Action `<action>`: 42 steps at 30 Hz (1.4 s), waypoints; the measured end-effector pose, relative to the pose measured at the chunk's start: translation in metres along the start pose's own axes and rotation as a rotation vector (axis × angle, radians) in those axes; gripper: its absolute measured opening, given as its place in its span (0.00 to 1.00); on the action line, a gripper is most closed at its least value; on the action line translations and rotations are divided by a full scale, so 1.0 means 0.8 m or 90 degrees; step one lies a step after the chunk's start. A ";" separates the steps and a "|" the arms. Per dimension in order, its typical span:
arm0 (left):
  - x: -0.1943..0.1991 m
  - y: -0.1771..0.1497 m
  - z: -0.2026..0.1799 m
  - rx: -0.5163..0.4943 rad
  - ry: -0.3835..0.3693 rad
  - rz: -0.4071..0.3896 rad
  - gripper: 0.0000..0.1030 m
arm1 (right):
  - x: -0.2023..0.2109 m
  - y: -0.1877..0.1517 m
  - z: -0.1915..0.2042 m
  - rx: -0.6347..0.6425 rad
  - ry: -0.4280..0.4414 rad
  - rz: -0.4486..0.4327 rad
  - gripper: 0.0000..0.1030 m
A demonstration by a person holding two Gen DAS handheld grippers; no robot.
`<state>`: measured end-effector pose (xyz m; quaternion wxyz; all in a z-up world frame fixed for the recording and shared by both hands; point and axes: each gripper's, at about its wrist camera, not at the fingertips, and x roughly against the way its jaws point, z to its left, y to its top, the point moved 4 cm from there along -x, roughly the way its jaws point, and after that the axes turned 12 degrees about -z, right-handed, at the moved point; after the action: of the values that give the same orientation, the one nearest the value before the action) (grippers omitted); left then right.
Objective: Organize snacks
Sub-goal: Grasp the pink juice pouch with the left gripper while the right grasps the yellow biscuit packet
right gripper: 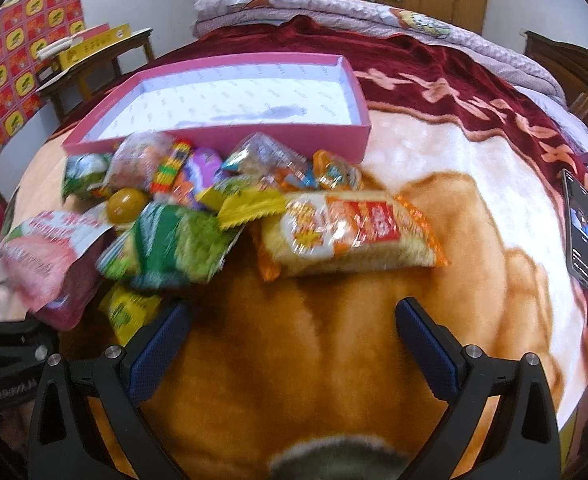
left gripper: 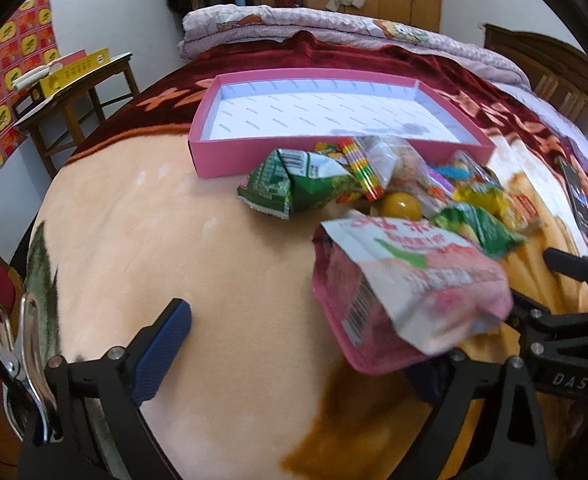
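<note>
Bed blanket [right gripper: 277, 360] underneath. Left gripper [left gripper: 294, 344] jaws wide, pink packet [left gripper: 406, 292] near right finger, contact unclear. Right gripper [right gripper: 294, 344] jaws wide, empty. Orange packet [right gripper: 354, 232] long axis left-right, frame centre. Pink box [right gripper: 229, 136] upper centre.

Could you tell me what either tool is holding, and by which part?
Nothing is gripped. The right tool is open over the orange plush blanket; the pink-and-white plastic snack packet only lies against one finger of the open left tool.
</note>
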<state>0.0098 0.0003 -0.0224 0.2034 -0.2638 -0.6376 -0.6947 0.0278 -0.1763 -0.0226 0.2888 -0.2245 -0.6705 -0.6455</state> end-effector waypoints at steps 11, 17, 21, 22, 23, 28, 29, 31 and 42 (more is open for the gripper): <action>0.056 0.003 0.024 0.027 -0.051 0.000 0.87 | 0.040 -0.003 0.008 0.017 0.073 0.001 0.90; 0.075 0.014 0.037 0.061 -0.057 0.002 0.87 | 0.056 0.008 0.010 0.038 0.077 -0.021 0.89; 0.082 0.020 0.042 0.070 -0.050 -0.006 0.87 | 0.057 0.018 0.000 0.021 0.089 -0.019 0.89; 0.084 0.021 0.042 0.068 -0.048 -0.008 0.87 | 0.057 0.020 -0.001 0.019 0.091 -0.020 0.89; 0.084 0.023 0.040 0.066 -0.048 -0.008 0.86 | 0.058 0.022 -0.003 0.019 0.092 -0.022 0.89; 0.073 0.029 0.015 0.036 -0.069 0.004 0.86 | 0.054 0.030 -0.005 0.029 0.085 -0.024 0.86; 0.070 0.029 0.009 0.030 -0.073 0.007 0.86 | 0.052 0.031 -0.006 0.029 0.084 -0.021 0.83; 0.063 0.028 0.000 0.021 -0.078 0.013 0.86 | 0.050 0.032 -0.010 0.028 0.083 -0.017 0.83; 0.019 0.011 -0.012 0.002 -0.073 0.054 0.84 | 0.018 0.045 -0.024 0.022 0.076 0.002 0.81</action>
<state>0.0027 -0.0093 -0.0068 0.1961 -0.3298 -0.6376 -0.6680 0.0432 -0.1937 0.0133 0.3331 -0.1817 -0.6631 -0.6453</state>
